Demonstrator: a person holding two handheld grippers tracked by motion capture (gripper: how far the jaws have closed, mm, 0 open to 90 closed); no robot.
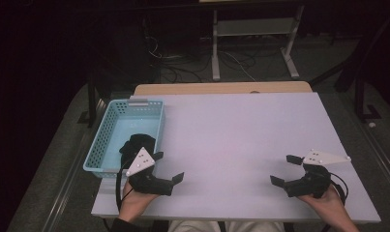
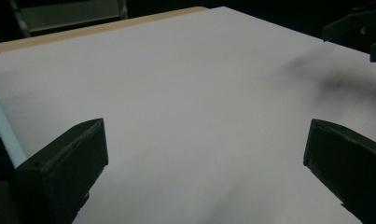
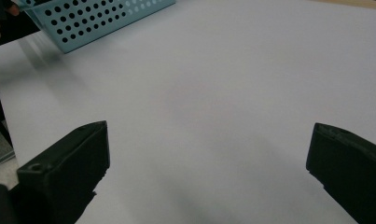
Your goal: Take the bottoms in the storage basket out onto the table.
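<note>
On the near left of the white table (image 1: 241, 125), the left gripper (image 1: 169, 167) hovers with its jaws spread wide and empty, just beside the blue basket (image 1: 101, 140). A dark object (image 1: 137, 143) lies in the basket's near end; what it is cannot be told. The basket's long axis runs near to far. The right gripper (image 1: 282, 169), equally wide and empty, sits well apart at the near right, so the left hand looks better placed.

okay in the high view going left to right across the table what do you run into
Light blue perforated basket → left hand-held gripper, jaws apart → bare white tabletop → right hand-held gripper, jaws apart.
</note>
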